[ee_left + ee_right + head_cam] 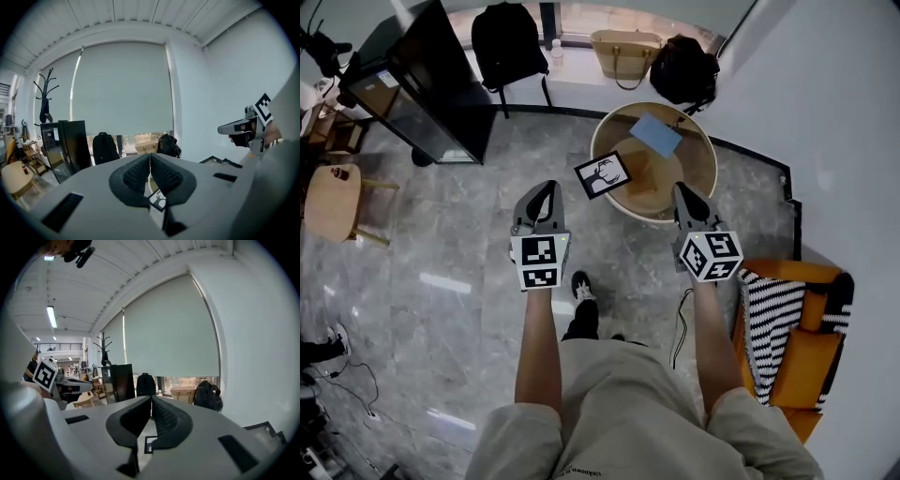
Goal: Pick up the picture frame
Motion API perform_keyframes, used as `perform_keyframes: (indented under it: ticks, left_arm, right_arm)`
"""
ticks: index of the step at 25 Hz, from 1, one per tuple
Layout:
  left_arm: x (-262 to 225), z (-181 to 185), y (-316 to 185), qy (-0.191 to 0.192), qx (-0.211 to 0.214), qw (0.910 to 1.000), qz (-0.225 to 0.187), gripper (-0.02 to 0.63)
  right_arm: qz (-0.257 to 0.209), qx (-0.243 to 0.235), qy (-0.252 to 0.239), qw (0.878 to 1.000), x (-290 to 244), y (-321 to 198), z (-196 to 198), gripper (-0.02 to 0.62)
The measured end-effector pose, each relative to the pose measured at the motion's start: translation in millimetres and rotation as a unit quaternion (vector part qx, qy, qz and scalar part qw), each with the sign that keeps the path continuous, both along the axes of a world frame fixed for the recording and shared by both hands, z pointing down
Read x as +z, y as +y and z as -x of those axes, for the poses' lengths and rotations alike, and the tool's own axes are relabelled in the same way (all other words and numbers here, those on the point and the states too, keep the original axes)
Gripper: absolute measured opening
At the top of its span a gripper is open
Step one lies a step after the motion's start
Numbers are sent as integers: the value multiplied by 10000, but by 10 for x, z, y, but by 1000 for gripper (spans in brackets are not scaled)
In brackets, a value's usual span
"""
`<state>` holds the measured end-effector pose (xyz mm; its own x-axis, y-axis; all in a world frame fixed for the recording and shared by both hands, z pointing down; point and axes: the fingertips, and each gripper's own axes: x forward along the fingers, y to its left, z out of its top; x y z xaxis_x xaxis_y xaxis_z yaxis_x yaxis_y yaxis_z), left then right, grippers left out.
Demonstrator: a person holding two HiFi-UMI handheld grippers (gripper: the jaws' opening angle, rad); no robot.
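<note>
Picture frame [603, 174]: black border, black-and-white print. It sits corner-on at the near left rim of the round wooden table [710, 155]; I cannot tell whether it lies flat or is propped.
Table, other contents: a blue sheet [656, 134] toward the far side, apart from the frame.
My left gripper [547, 187]: jaws pressed together, nothing between them. The tips are near the frame, just to its left.
My right gripper [682, 191]: jaws likewise closed and empty, with the tips at the table's near right rim.
My arms: both bare forearms stretch forward side by side, the grippers aimed at the table and dipped slightly.
Head view only: the table top, the blue sheet and an orange chair [806, 361] with a striped cloth.
Gripper views only: a pale roller blind [122, 89] over the window and a coat stand [44, 101]. The frame shows as a sliver beneath each pair of closed jaws, and each view catches the other gripper at its edge.
Common to all views: black backpack [508, 42], tan handbag [625, 52] and black bag [682, 67] along the window wall.
</note>
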<state>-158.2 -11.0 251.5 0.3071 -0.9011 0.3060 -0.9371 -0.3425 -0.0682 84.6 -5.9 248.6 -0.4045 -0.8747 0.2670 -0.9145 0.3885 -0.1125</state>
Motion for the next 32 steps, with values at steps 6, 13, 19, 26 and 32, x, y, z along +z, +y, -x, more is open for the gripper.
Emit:
perform_keyframes:
  ticks: [6,13,19,26,32]
  left_arm:
    - [230,195,-475,66,84,9998,168,23]
    - [795,94,-744,-343,538,9964,557,23]
    - [1527,-90,-853,-435,775,9913,971,23]
    - [2667,-228,-865,-548,974,9784,1738,23]
    - [3655,-418,-887,-527,971,9643,2405,23]
  right_arm:
    - [38,214,35,9998,139,-438,124,35]
    - [320,240,27,9992,722,-672,216,35]
    - [671,139,2,9977,1441,-873,247,35]
    - [1050,-84,41,9944,2290,-1065,352,35]
    - [1422,-172,-15,9897,3061,-1310,391,35]
